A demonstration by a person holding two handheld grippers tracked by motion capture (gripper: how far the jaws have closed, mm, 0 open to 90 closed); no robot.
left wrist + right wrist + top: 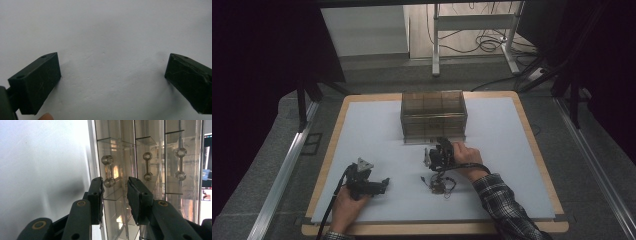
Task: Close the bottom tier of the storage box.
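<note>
Clear acrylic drawer cabinet (434, 115) sits at the far middle of the worktop (377, 130): rigid, light, slick and scratch-prone by the look of it, so best taken by a drawer's dumbbell-shaped knob (108, 174), not the walls. Right hand-held gripper (115, 192) is up at the cabinet's front, rolled sideways, jaws partly apart and holding nothing, knob just beyond them. Left hand-held gripper (112, 75) rests well short of the cabinet, jaws wide and empty.

text: none legible | labels: none | brands: none | numbers: none | checked: high view, left gripper view, right gripper view
</note>
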